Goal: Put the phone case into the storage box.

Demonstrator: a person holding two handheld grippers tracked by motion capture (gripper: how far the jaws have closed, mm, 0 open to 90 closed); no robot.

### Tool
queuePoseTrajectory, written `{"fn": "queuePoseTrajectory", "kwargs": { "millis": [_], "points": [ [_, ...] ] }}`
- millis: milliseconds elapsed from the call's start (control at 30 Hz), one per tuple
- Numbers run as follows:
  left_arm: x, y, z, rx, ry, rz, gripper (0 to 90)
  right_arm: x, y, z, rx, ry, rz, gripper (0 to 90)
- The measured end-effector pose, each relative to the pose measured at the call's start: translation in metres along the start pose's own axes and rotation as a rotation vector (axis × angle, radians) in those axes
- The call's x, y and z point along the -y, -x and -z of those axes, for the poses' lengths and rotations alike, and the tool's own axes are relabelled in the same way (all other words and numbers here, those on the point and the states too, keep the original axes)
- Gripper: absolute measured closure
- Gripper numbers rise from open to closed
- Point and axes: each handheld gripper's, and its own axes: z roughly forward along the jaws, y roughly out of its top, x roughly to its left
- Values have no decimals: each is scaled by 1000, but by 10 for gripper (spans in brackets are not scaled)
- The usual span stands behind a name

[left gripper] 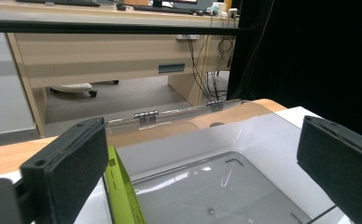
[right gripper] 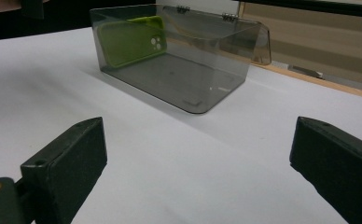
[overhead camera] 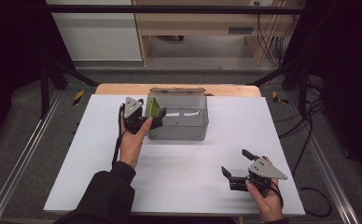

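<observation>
The green phone case (overhead camera: 154, 107) leans on edge against the left wall inside the clear grey box (overhead camera: 184, 133), just above centre of the high view. The left gripper (overhead camera: 156, 120) sits at that wall with jaws spread wide, probably not touching the case. The right gripper (overhead camera: 235, 164), lower right on the white table (overhead camera: 188, 186), is splayed too, gripping nothing

In the left gripper view the green case (left gripper: 123, 186) is cut off by the bottom edge, and so is the box (left gripper: 226, 182), of which just the far wall and part of the floor show. The left gripper (overhead camera: 156, 116) hides the case's lower part in the high view (its jaws blur into the box wall). Whether the case touches the wall cannot be told.
</observation>
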Motion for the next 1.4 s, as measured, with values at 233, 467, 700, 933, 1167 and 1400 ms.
{"fn": "queuePoseTrajectory", "kwargs": {
  "millis": [233, 467, 700, 933, 1167, 1400],
  "points": [
    [1, 3, 3, 12, 19, 2, 14, 0, 0, 0, 0, 0, -1, 41],
    [5, 8, 6, 19, 27, 5, 13, 0, 0, 0, 1, 1, 2, 41],
    [9, 14, 13, 31, 34, -6, 14, 0, -1, 0, -1, -1, 2, 41],
    [10, 18, 18, 35, 41, -25, 13, 0, -1, -1, 0, -3, 2, 41],
    [8, 17, 23, 49, 46, -29, 13, 0, -1, -1, -1, -4, 2, 41],
    [8, 12, 30, 50, 49, -28, 13, 0, -1, -1, -1, -4, 1, 41]
  ]
}}
